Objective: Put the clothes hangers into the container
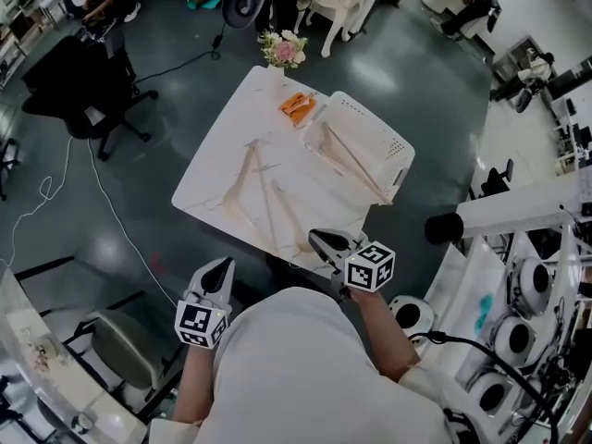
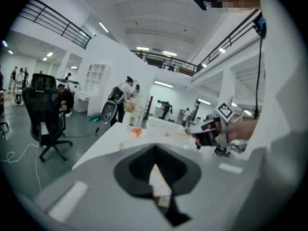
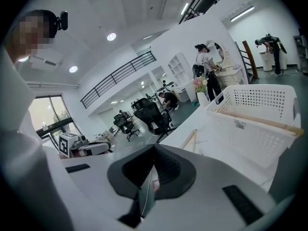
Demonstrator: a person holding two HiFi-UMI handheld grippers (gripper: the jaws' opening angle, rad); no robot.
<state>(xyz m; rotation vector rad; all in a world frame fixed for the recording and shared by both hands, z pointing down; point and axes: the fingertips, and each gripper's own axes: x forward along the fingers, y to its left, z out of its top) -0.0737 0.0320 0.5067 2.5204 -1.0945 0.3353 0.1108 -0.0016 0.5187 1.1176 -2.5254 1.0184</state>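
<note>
Several pale wooden hangers (image 1: 245, 178) lie on the white table (image 1: 231, 123), one of them close to its near edge (image 1: 277, 213). A white perforated basket (image 1: 375, 123) stands on the table's right part with hangers (image 1: 356, 163) in it. My right gripper (image 1: 324, 241) hovers shut and empty over the near table edge, just short of the basket. In the right gripper view the basket (image 3: 260, 100) with a hanger (image 3: 262, 121) inside is at the right. My left gripper (image 1: 222, 268) is shut, holding nothing, off the table's near left side.
An orange object (image 1: 298, 106) and a vase of flowers (image 1: 284, 49) sit at the table's far end. A black office chair (image 1: 88, 86) stands to the left, with white equipment (image 1: 518, 322) at the right. Several people are working in the background.
</note>
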